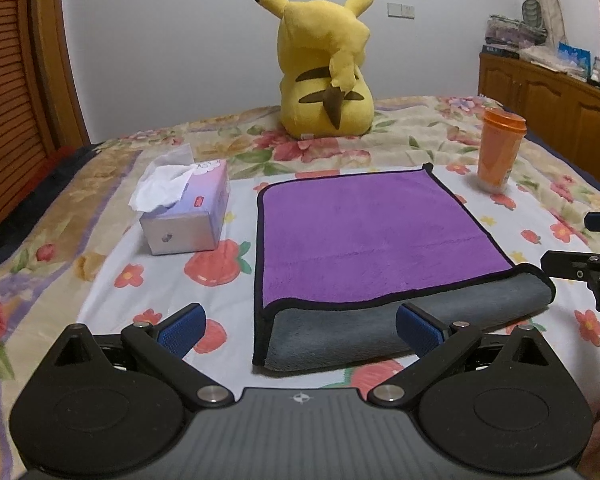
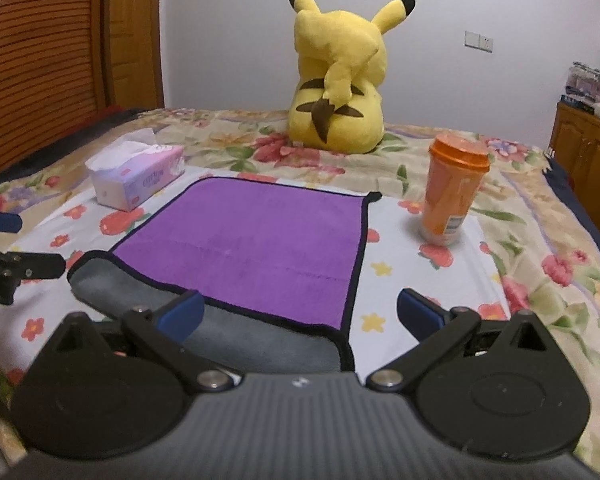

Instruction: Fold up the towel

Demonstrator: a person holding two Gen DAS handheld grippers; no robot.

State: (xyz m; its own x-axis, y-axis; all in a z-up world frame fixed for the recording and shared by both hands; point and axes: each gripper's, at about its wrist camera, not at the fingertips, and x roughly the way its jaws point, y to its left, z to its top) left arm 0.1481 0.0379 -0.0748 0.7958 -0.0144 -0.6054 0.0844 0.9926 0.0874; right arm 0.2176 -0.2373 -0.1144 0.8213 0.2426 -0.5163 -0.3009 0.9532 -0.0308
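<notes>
Floral bed; purple towel (near edge folded); both hand-held grippers open.

This is a bedroom in a home. A wide bed fills most of both views, covered by a cotton sheet printed with red and pink flowers on a pale ground. A large yellow plush toy with black-tipped ears sits on the bed near the plain white wall, which carries a white switch plate. A pastel paper tissue box with a white tissue pulled up and an orange plastic cup with a lid stand on the sheet. At one side is a brown wooden louvred door; at the other, a low brown wooden cabinet with panelled doors, its top crowded with books and household clutter.
</notes>
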